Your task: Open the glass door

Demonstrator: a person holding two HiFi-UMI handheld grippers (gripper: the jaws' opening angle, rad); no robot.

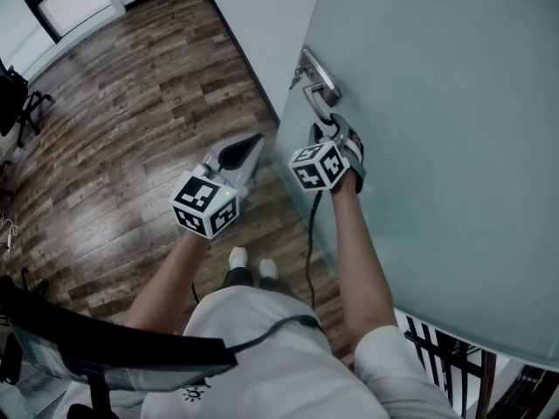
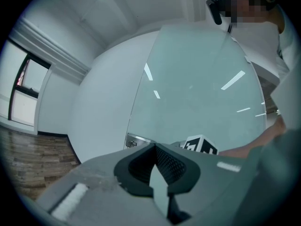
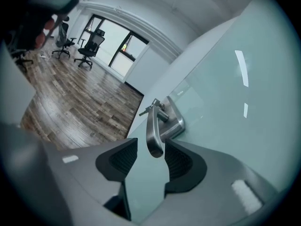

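Note:
The frosted glass door (image 1: 437, 103) fills the right of the head view, and its metal lever handle (image 1: 316, 92) sits near the door's left edge. My right gripper (image 1: 328, 131) is just below the handle. In the right gripper view the handle (image 3: 153, 126) hangs down with its tip between the open jaws of the right gripper (image 3: 150, 149), and neither pad presses on it. My left gripper (image 1: 250, 147) is held off to the left of the door, shut and empty. The left gripper (image 2: 155, 149) points at the door (image 2: 197, 93).
A white wall (image 1: 253, 16) meets the door's left edge. Wood flooring (image 1: 131, 120) stretches to the left. Office chairs (image 3: 87, 48) stand by far windows. A cable (image 1: 308, 234) hangs from the right gripper. A black railing (image 1: 445, 356) shows at the bottom right.

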